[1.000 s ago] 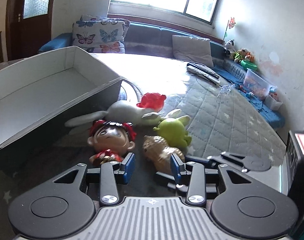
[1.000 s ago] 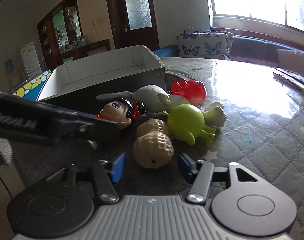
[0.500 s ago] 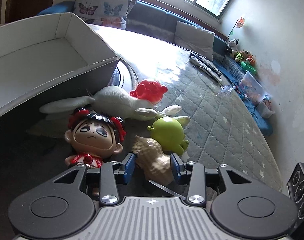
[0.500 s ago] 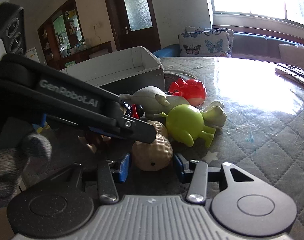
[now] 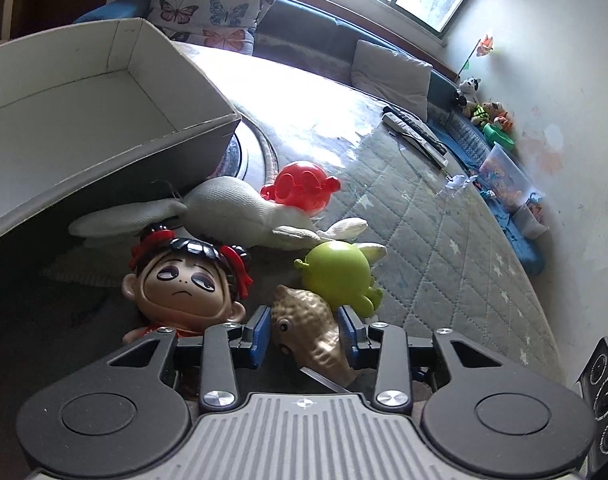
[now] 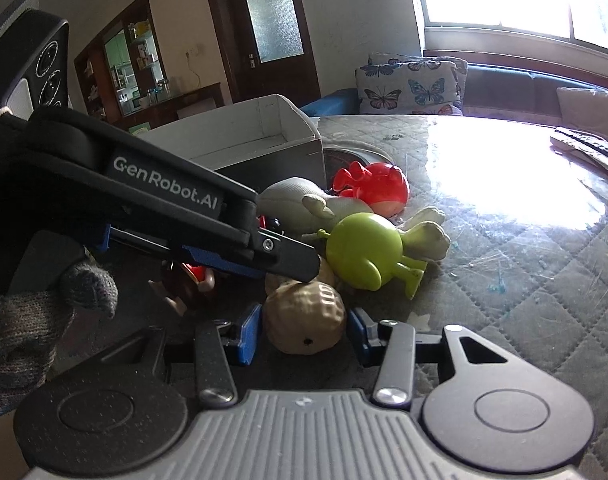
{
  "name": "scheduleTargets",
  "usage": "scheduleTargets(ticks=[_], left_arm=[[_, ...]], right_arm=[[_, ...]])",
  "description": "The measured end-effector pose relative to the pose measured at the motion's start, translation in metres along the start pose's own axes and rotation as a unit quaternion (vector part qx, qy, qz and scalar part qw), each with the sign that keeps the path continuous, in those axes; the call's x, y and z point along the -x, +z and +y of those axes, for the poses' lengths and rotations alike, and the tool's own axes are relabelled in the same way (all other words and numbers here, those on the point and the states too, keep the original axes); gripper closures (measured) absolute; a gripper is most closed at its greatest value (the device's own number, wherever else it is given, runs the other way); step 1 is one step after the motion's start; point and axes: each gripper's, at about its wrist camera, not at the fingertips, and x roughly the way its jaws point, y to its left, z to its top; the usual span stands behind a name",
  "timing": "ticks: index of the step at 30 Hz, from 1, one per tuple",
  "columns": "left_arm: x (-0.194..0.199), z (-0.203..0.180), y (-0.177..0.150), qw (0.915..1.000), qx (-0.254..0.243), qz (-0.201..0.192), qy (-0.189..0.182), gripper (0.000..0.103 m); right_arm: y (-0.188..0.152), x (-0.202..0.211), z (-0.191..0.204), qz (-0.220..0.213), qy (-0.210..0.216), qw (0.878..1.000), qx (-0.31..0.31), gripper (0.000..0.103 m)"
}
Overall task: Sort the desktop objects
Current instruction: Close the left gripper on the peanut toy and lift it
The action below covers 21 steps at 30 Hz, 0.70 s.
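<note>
A tan peanut toy (image 5: 308, 332) lies on the quilted table among other toys. My left gripper (image 5: 304, 330) straddles its far lobe with the jaws closing, and both blue pads touch its sides. In the right wrist view the left gripper's black finger (image 6: 288, 258) lies across the peanut toy (image 6: 304, 320). My right gripper (image 6: 304, 330) is shut on the near lobe. Beside the peanut are a big-headed doll (image 5: 184, 280), a green figure (image 5: 340, 272), a red toy (image 5: 302, 188) and a white plush (image 5: 232, 216).
An open white-lined box (image 5: 104, 176) stands at the left behind the toys. Remote controls (image 5: 416, 134) lie at the table's far right. A gloved hand (image 6: 24, 320) holds the left gripper. A bench with cushions and toys runs under the window.
My left gripper came forward and down over the peanut toy, and its jaws narrowed onto it. The right jaws closed in on the near lobe. The other toys stayed put.
</note>
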Motion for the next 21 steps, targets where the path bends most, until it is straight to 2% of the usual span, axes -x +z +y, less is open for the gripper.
scheduleTargets(ticks=[5,12,21], left_arm=[[0.006,0.002,-0.005,0.9999,0.003,-0.01,-0.01,0.075],[0.039,0.007,-0.001,0.9977,0.007,-0.065,-0.017,0.075],[0.065,0.034,0.037,0.9911,0.037,-0.128,-0.008,0.075]], right_arm=[[0.002,0.008,0.002,-0.001,0.0,1.0,0.002,0.058],[0.021,0.021,0.014,-0.031,0.015,0.999,0.023,0.058],[0.073,0.002,0.036,-0.059,0.043,0.994,0.079,0.058]])
